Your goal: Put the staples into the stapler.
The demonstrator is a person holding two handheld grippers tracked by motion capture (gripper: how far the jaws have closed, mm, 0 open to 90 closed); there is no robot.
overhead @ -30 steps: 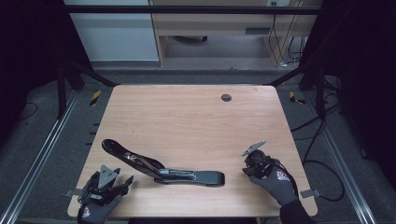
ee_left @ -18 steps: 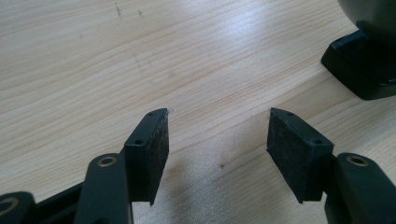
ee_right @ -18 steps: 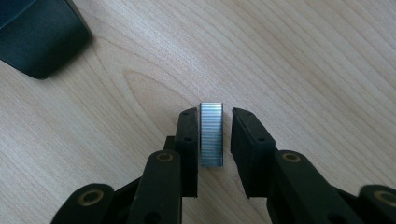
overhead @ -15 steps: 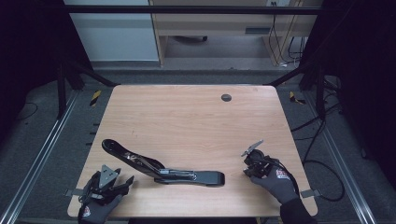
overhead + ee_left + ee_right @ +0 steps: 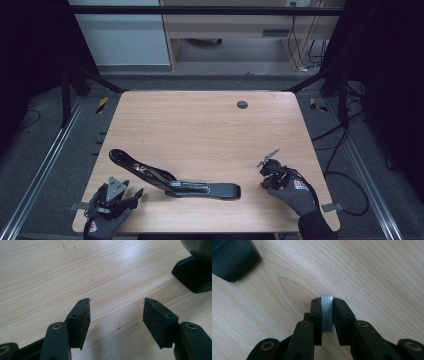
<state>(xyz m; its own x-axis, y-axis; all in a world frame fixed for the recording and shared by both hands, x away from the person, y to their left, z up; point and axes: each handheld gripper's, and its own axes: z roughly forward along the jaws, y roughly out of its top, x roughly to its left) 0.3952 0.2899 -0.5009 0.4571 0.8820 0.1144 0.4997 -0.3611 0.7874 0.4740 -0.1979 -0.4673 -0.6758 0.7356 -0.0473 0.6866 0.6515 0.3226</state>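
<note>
A black stapler [image 5: 175,181] lies swung open flat on the wooden table [image 5: 210,130], near the front edge. Its dark body [image 5: 197,272] fills the upper right of the left gripper view. My left gripper [image 5: 135,197] rests at the front left corner, just left of the stapler, and its jaws [image 5: 116,311] stand open with bare wood between them. My right gripper [image 5: 263,180] is at the front right, a short way right of the stapler's end [image 5: 232,260]. It is shut [image 5: 327,302] on a silver strip of staples [image 5: 327,313], held upright between the pads.
A round dark grommet [image 5: 242,104] sits in the table's far middle. Black frame posts [image 5: 70,85] flank the table. Cables [image 5: 345,150] trail on the floor to the right. A wooden desk [image 5: 225,25] stands beyond the far edge.
My right gripper has drifted slightly toward the near edge with the staple strip still in it. The left gripper and the stapler have stayed put.
</note>
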